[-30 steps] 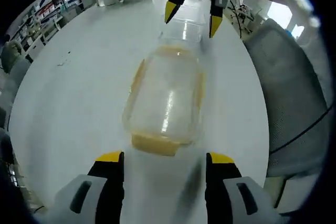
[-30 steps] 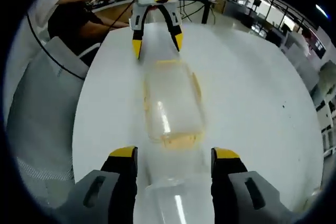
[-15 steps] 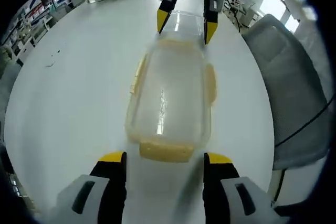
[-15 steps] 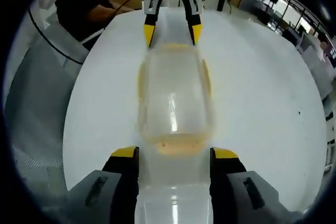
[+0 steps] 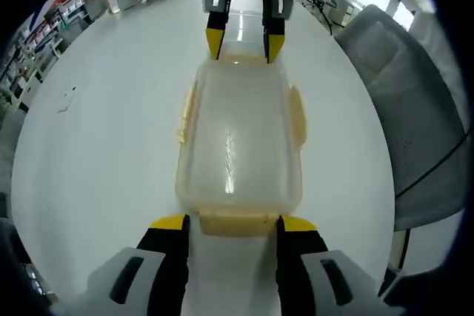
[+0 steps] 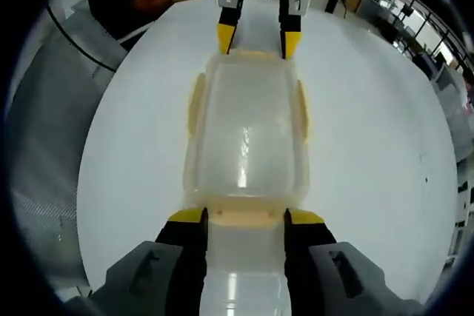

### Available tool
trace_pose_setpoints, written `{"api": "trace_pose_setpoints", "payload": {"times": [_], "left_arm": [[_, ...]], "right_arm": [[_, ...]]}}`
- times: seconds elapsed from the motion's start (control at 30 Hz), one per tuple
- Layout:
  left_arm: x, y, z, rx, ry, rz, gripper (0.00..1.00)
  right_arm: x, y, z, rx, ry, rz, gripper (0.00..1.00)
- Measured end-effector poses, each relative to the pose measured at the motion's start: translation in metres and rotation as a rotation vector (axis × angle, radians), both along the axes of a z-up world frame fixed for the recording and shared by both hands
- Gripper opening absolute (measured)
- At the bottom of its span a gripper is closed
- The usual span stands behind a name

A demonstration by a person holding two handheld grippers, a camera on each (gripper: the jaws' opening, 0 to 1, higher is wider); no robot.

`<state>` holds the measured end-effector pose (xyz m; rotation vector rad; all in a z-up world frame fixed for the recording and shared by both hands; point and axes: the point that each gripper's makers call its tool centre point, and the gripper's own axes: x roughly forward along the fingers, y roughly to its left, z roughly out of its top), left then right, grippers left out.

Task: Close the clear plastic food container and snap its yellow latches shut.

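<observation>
clear container [image 5: 238, 138] mid-surface [image 5: 96, 146], lid on. left gripper [image 5: 231, 224] and right gripper [image 6: 244, 217] spread, fingers flanking end latches [image 5: 235, 223]. could skid away under uneven pressing, latches left unsnapped.

Lidded clear container [image 5: 238, 142], yellow latches [image 5: 232, 223]

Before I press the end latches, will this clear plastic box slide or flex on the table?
The clear rectangular plastic food container looks empty, so probably light and apt to skid on the smooth white table. A claw faces each end, left claw and right claw, so opposed pushes should hold it. Its thin walls may flex slightly.
</observation>
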<state>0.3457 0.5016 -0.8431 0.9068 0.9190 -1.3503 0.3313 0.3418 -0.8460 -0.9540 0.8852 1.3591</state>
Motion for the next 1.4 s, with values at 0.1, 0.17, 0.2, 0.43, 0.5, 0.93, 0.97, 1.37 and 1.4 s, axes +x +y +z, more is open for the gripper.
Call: {"api": "trace_pose_setpoints", "payload": {"times": [0.1, 0.17, 0.2, 0.43, 0.5, 0.93, 0.97, 1.37, 1.4], "left_arm": [[-0.0014, -0.0002, -0.0001, 0.004, -0.001, -0.008, 0.41], [-0.0037, -0.0016, 0.0, 0.001, -0.001, -0.042, 0.38], [-0.0024, -0.0011, -0.0002, 0.008, -0.001, -0.027, 0.38], [-0.0016, -0.0013, -0.0012, 0.009, 0.001, -0.021, 0.33], [-0.0015, -0.0022, -0.0017, 0.02, 0.003, -0.019, 0.33], [-0.0005, -0.0014, -0.0036, 0.147, 0.004, -0.017, 0.32], [-0.0004, -0.0012, -0.0036, 0.147, 0.005, -0.017, 0.32], [-0.0034, -0.0009, -0.003, 0.126, -0.006, -0.023, 0.32], [-0.0043, -0.0002, -0.0024, 0.122, 0.006, -0.021, 0.32]], "right_arm": [[0.0024, 0.0016, -0.0008, -0.003, 0.004, -0.014, 0.37], [0.0032, 0.0021, -0.0012, -0.005, 0.011, -0.024, 0.37], [0.0031, 0.0018, -0.0013, -0.009, 0.015, -0.027, 0.37], [0.0032, 0.0016, -0.002, -0.003, 0.035, -0.046, 0.36], [0.0028, 0.0016, -0.0022, -0.012, 0.035, -0.042, 0.36], [0.0022, 0.0005, -0.003, -0.045, 0.039, -0.049, 0.35], [0.0025, 0.0005, -0.0031, -0.046, 0.039, -0.049, 0.35], [0.0032, -0.0012, -0.0023, -0.021, 0.041, -0.031, 0.36], [0.0036, -0.0013, -0.0019, -0.015, 0.044, -0.032, 0.36]]}}
